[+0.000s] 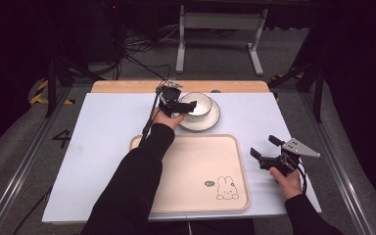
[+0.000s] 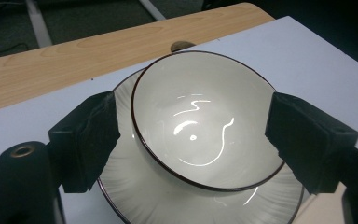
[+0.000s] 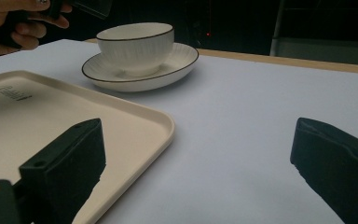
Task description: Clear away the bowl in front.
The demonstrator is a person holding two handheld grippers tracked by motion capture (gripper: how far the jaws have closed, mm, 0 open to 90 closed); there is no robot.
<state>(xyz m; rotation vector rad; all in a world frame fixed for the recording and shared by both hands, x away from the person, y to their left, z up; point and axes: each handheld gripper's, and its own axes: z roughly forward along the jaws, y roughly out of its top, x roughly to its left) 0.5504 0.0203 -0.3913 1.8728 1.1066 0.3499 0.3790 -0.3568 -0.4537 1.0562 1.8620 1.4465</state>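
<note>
A: What lies on the white surface (image 1: 103, 147) nearest the person?
B: A cream tray (image 1: 191, 171), flat, with a small rabbit drawing (image 1: 226, 188) in one near corner.
A: And beyond the white sheet?
B: A strip of bare wood (image 1: 127, 86) along the far edge, then a grey floor (image 1: 215, 46) with a white metal stand (image 1: 220, 22) and dark cables (image 1: 137, 49).
</note>
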